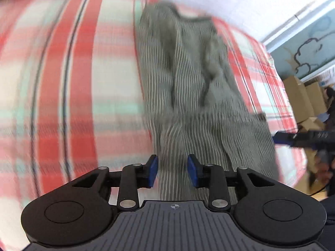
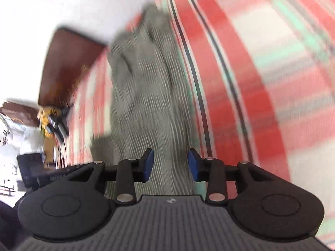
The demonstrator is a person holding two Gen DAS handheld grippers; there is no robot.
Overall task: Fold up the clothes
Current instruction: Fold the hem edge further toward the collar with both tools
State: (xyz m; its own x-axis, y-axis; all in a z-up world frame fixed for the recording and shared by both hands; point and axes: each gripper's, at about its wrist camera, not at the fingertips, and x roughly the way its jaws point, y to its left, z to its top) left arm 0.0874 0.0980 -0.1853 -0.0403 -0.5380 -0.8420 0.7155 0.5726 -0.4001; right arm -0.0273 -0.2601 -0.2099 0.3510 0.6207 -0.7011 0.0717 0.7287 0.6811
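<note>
While both views are smeared by blur, the left gripper (image 1: 172,171) and right gripper (image 2: 170,165) each show blue pads parted, apparently clamping nothing. Just beyond them, a grey striped garment (image 1: 188,87) lies rumpled lengthwise on the red plaid cover (image 1: 69,73). Farther off, cardboard boxes (image 1: 301,96) stand beside the bed.

We see home bedroom: red plaid bedsheet (image 1: 69,83) over wide soft surface, dark wooden headboard (image 2: 69,67) against white wall (image 2: 62,2), cartoon wall drawing (image 1: 307,50), cardboard boxes (image 1: 301,96) stacked beside bed.
</note>
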